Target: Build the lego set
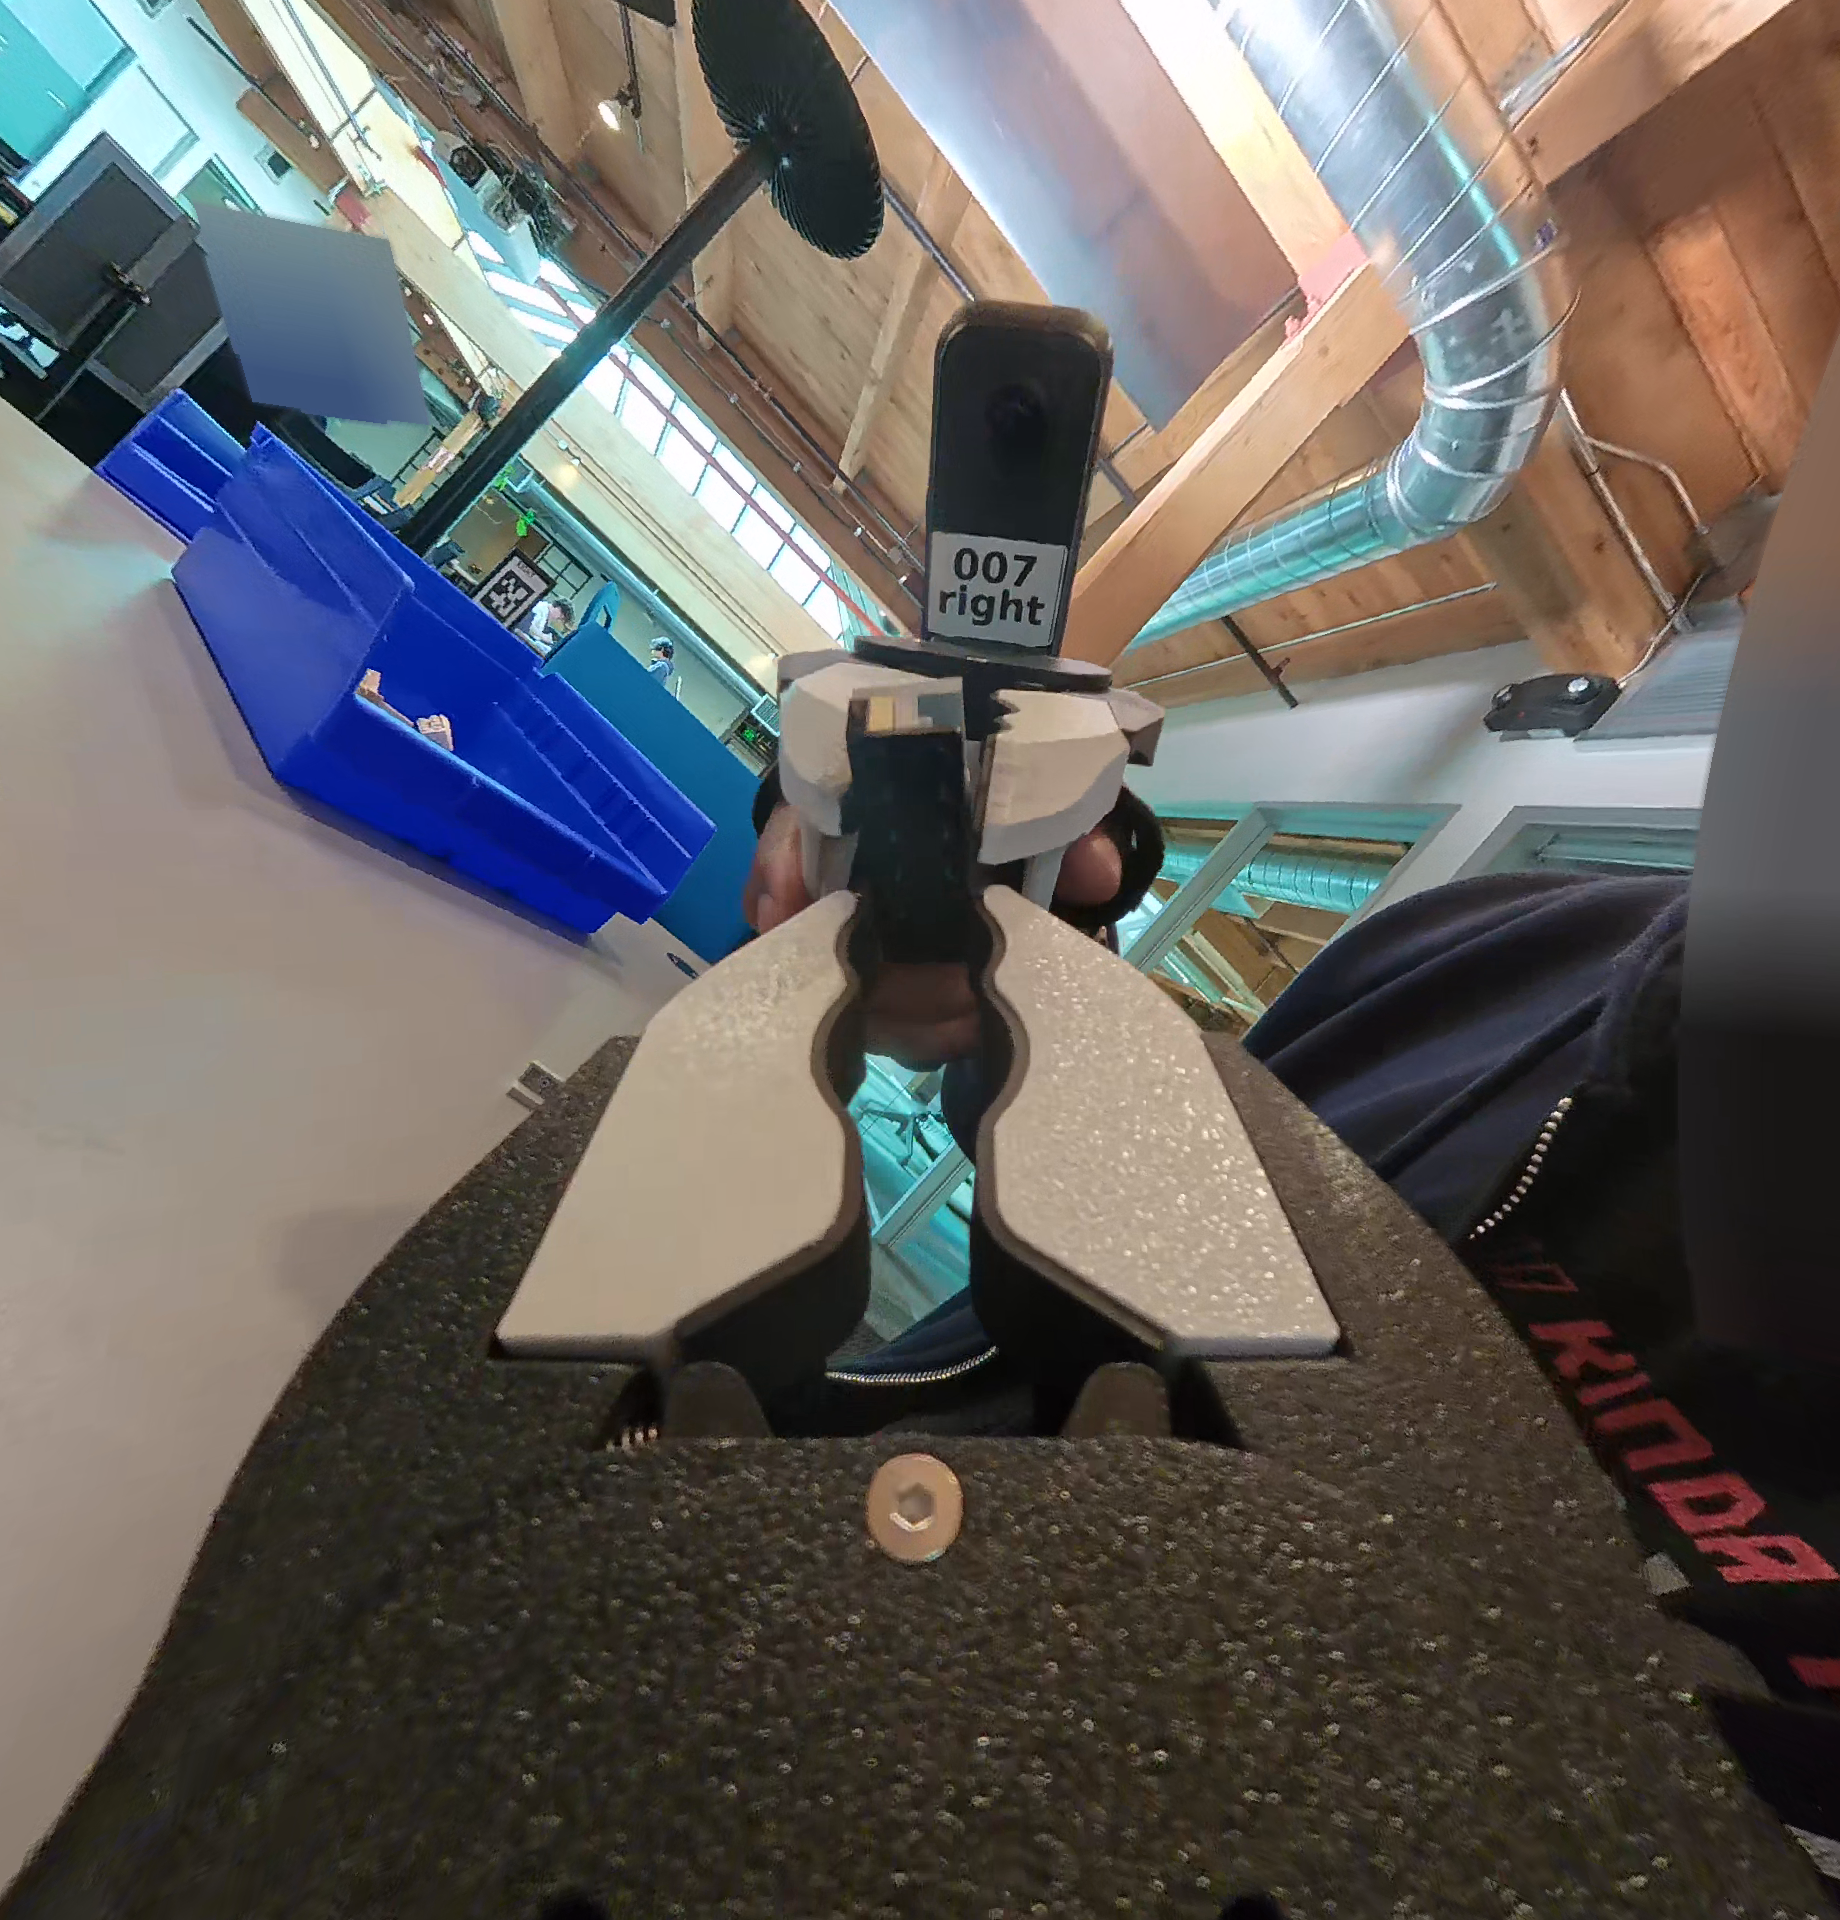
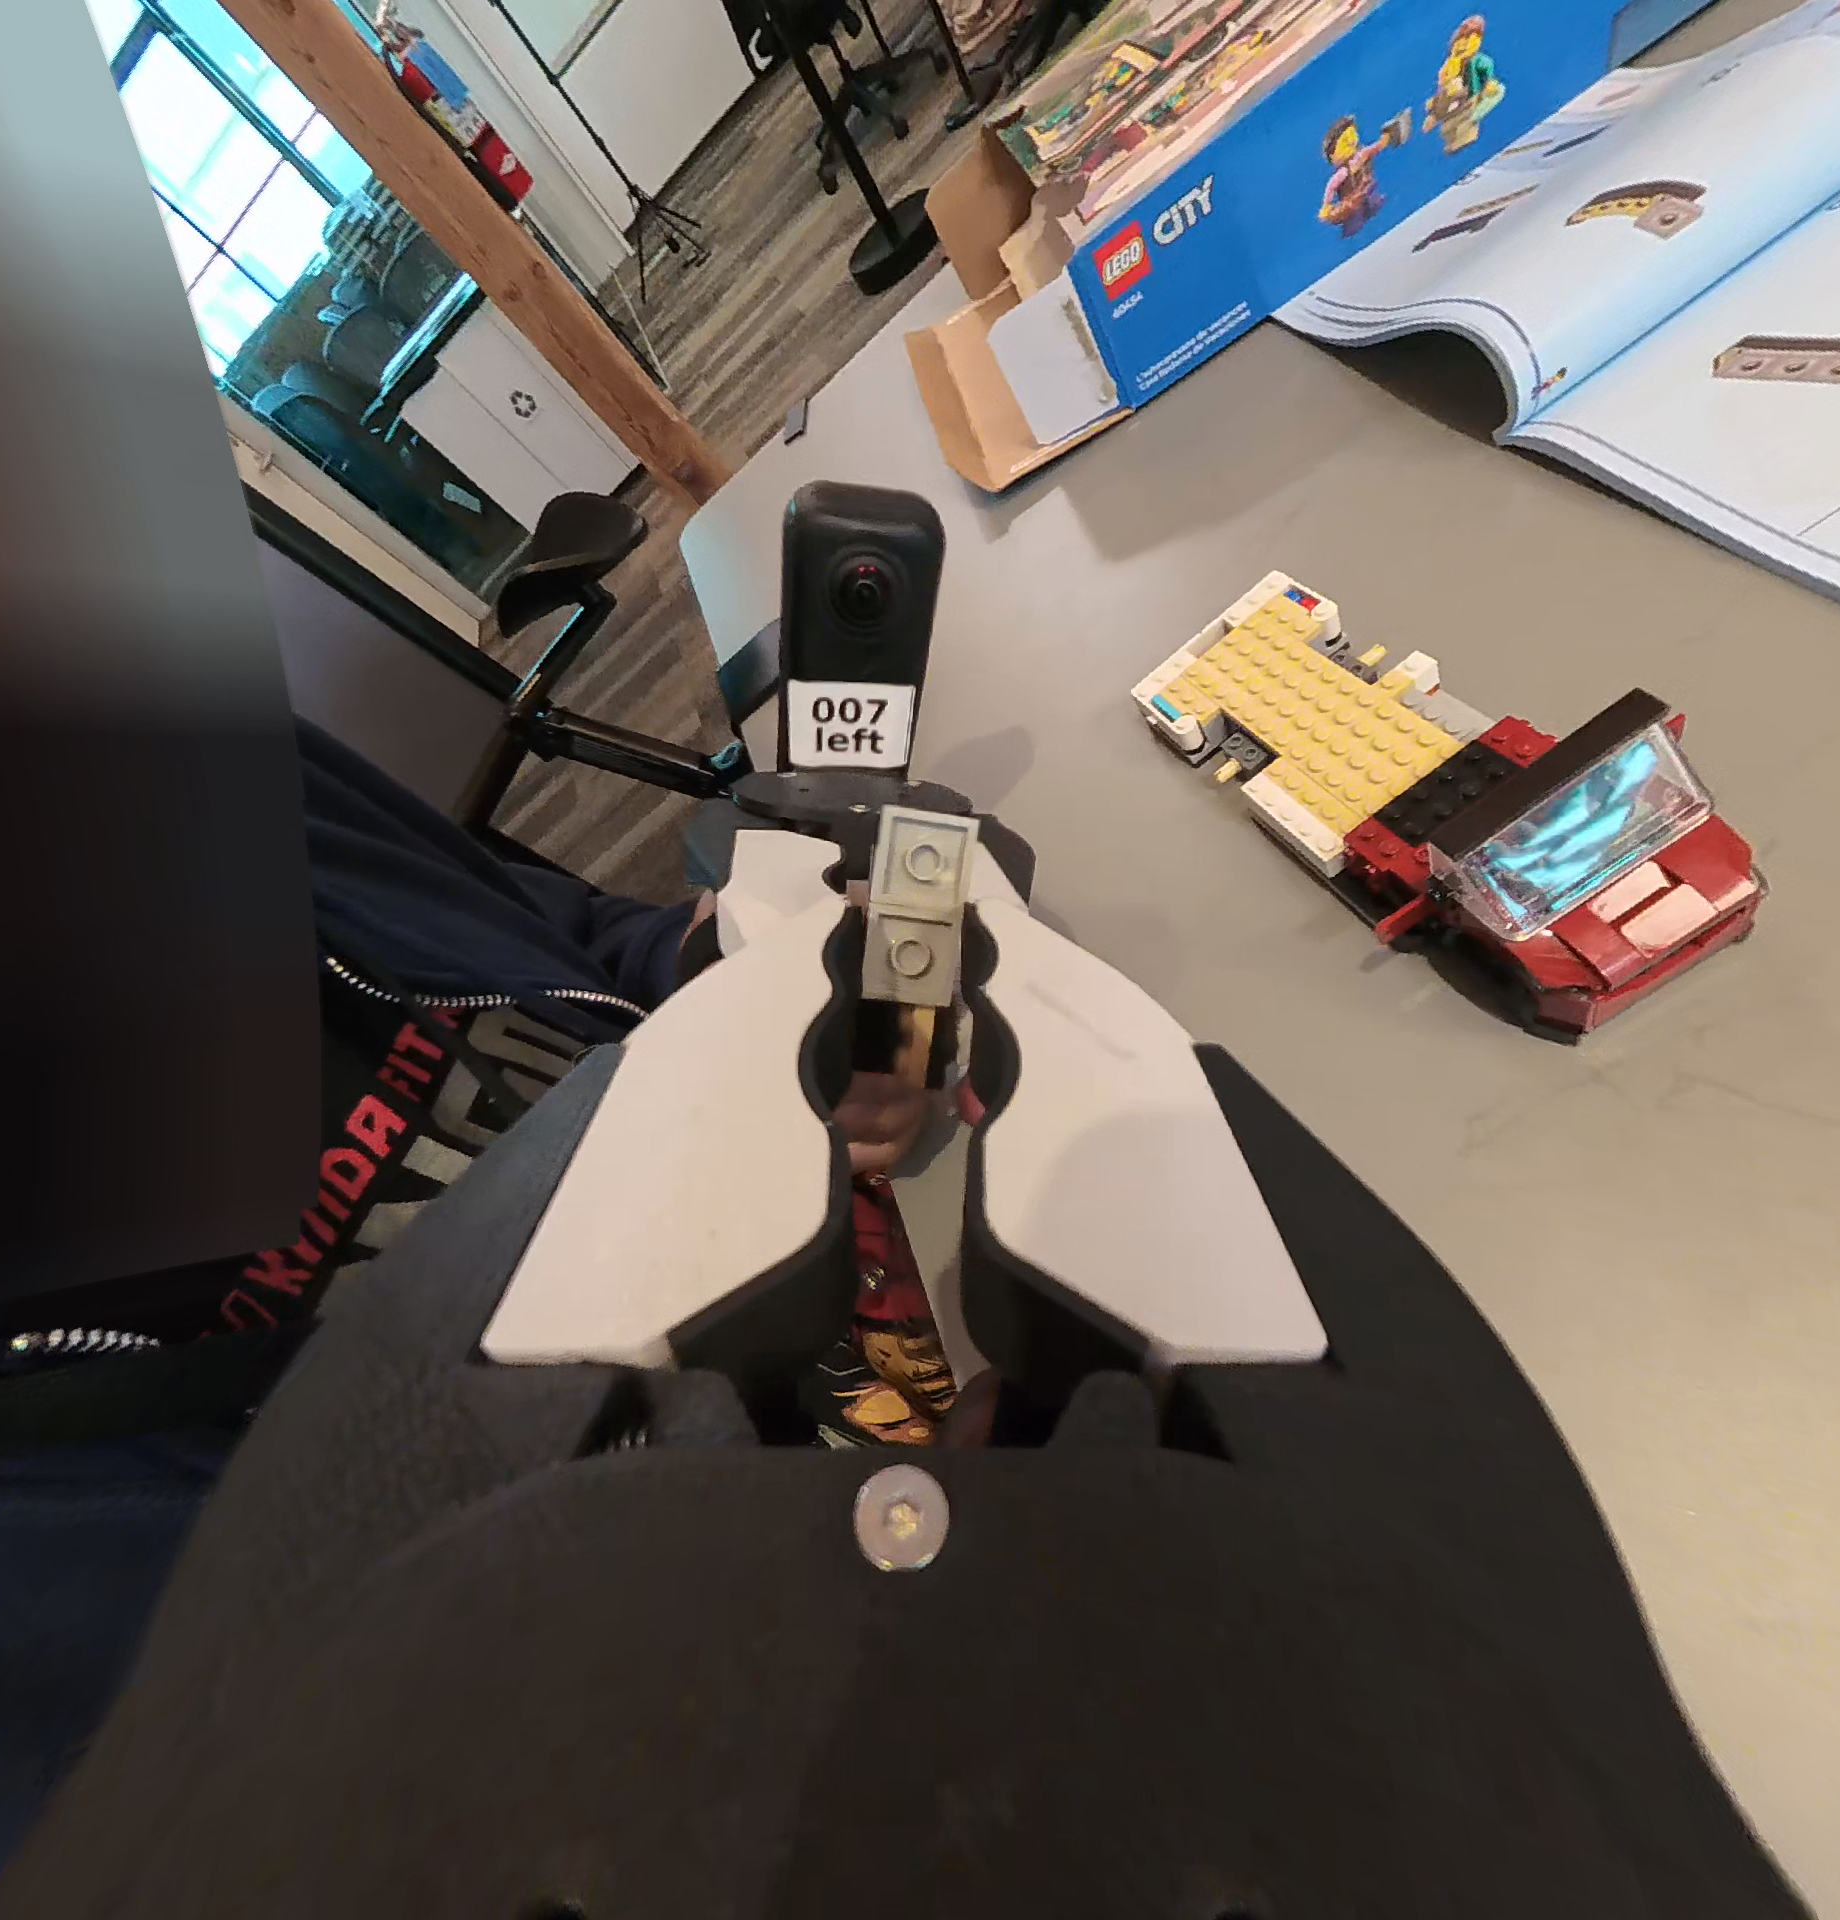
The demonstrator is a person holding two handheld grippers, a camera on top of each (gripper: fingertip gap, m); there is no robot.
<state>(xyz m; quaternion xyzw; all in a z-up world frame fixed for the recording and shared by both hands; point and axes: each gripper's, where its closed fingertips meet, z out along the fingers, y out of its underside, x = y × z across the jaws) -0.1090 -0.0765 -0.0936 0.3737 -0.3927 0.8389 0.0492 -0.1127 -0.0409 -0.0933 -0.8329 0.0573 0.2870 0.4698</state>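
Observation:
A small brick piece, two grey one-stud plates (image 2: 903, 951) on top and black underneath (image 1: 911, 831), is held in the air between the two grippers, which face each other. My right gripper (image 2: 911, 935) is shut on the near grey plate. My left gripper (image 1: 918, 914) is shut on the black side of the same piece. The left gripper (image 2: 911, 857) also shows in the right wrist view at the far grey plate. The right gripper (image 1: 937, 753) also shows in the left wrist view just beyond the black piece.
A part-built red, yellow and white brick vehicle (image 2: 1415, 800) lies on the grey table (image 2: 1207, 1195). A blue toy box (image 2: 1311, 208) and an open instruction booklet (image 2: 1674, 343) lie behind it. Blue bins (image 1: 428, 707) stand on the table at the left. A person's dark jacket (image 1: 1518, 1039) is close. Left and right tips are no more than a few centimetres apart.

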